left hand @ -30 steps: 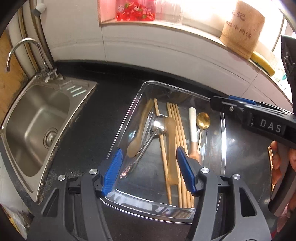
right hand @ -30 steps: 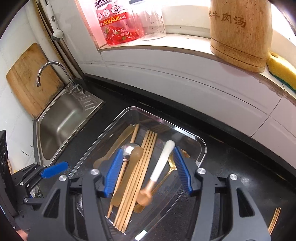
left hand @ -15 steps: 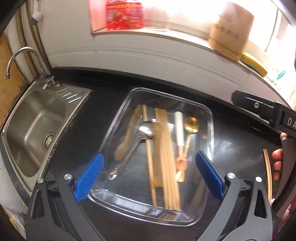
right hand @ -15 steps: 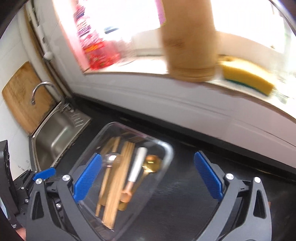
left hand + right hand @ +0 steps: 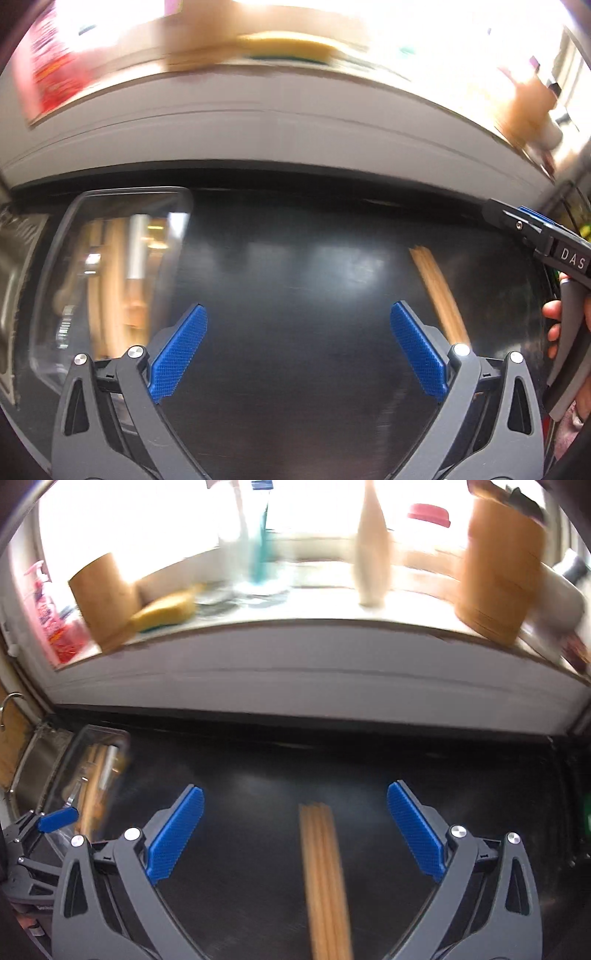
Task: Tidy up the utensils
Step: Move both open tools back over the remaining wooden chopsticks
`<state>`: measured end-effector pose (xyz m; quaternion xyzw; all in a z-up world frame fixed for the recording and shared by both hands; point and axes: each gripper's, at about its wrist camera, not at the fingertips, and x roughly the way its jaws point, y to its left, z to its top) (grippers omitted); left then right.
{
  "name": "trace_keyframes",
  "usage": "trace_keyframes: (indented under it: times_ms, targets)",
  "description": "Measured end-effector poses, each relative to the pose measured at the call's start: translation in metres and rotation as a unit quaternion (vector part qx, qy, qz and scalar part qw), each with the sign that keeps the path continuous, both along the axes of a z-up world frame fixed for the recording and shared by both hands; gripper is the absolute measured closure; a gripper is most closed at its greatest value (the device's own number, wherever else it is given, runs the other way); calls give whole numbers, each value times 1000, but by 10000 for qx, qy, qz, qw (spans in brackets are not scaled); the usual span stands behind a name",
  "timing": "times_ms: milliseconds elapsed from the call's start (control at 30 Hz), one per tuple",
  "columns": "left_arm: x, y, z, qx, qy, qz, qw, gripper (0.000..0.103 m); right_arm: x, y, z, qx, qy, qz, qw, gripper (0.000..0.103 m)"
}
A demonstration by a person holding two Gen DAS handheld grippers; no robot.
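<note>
My left gripper [image 5: 298,345] is spread wide and holds nothing; only bare black countertop [image 5: 295,266] lies between its blue pads [image 5: 179,352]. The clear tray [image 5: 55,258], with blurred wooden and metal utensils [image 5: 114,280] inside, sits beyond and outside my left finger. A bundle of chopsticks [image 5: 439,291] lies on the counter just beyond my right finger. My right gripper [image 5: 295,829] is likewise wide open and empty, its pads [image 5: 413,830] straddling the same chopsticks [image 5: 325,871] without touching them; the bundle runs lengthwise between the fingers. The tray [image 5: 70,749] appears far to the left in this view.
</note>
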<state>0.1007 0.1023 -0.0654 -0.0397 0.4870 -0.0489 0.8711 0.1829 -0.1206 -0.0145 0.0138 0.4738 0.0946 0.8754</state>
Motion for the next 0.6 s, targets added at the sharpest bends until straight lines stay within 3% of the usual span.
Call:
trace_keyframes:
  times_ms: [267, 600]
  targets:
    - [-10, -119, -45, 246, 387, -643, 9969, 6, -42, -97, -27, 49, 347, -212, 9992, 6]
    - [-1, -149, -92, 486, 843, -457, 9942, 6, -65, -144, -34, 294, 353, -56, 9989, 7]
